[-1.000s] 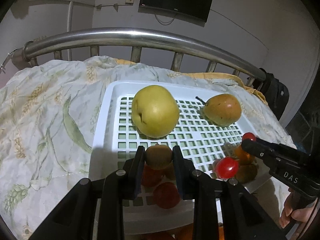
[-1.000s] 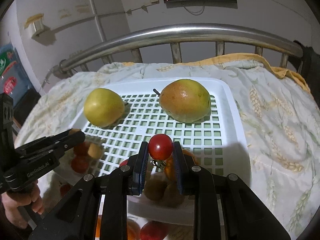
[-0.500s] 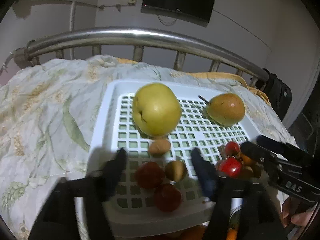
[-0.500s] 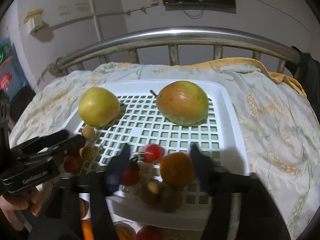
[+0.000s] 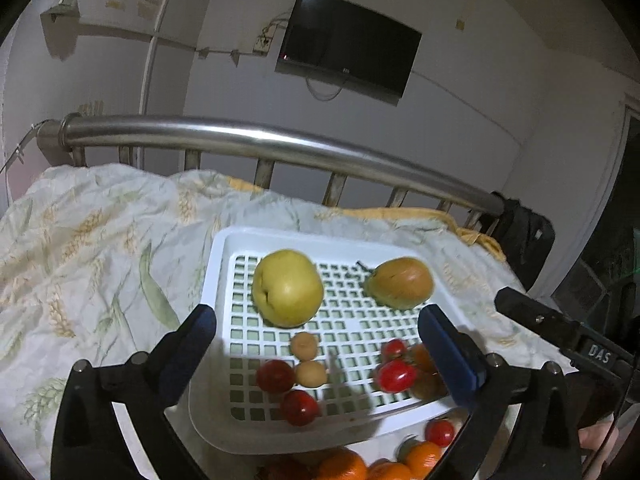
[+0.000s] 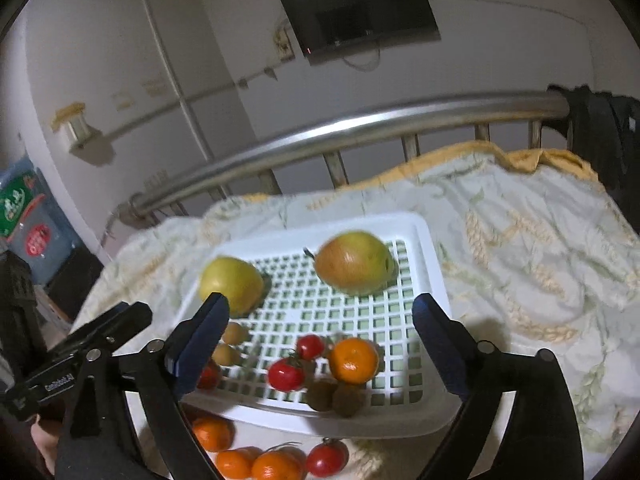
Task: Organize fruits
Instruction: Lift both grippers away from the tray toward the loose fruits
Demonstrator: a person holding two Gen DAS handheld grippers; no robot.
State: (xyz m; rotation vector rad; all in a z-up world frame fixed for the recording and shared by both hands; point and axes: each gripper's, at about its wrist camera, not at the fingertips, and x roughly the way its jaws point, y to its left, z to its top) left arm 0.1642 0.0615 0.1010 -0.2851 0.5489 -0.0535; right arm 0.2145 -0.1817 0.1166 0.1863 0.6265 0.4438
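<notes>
A white slotted tray (image 5: pixel 224 264) lies on the bed. It holds a yellow-green apple (image 5: pixel 288 288), a reddish pear (image 5: pixel 400 282), two small brown fruits (image 5: pixel 305 345), red tomatoes (image 5: pixel 275 376) and cherry tomatoes (image 5: pixel 396 374). My left gripper (image 5: pixel 316 318) hovers above the tray's near half, its jaws opening wide with nothing between the pads. My right gripper (image 6: pixel 320 306) hangs over the tray (image 6: pixel 432 264), its jaws also opening and empty. Below it lie cherry tomatoes (image 6: pixel 286 374), an orange (image 6: pixel 354 360) and kiwis (image 6: pixel 322 394).
Loose oranges (image 6: pixel 212 434) and a tomato (image 6: pixel 326 458) lie in front of the tray. A steel bed rail (image 5: pixel 280 144) crosses behind the leaf-print quilt (image 5: pixel 80 240). A black bag (image 5: pixel 524 236) hangs on the rail at the right.
Both grippers went from shut to wide open. The left let go of a small brown fruit and the right a cherry tomato, both now in the tray. Both grippers rose and drew back.
</notes>
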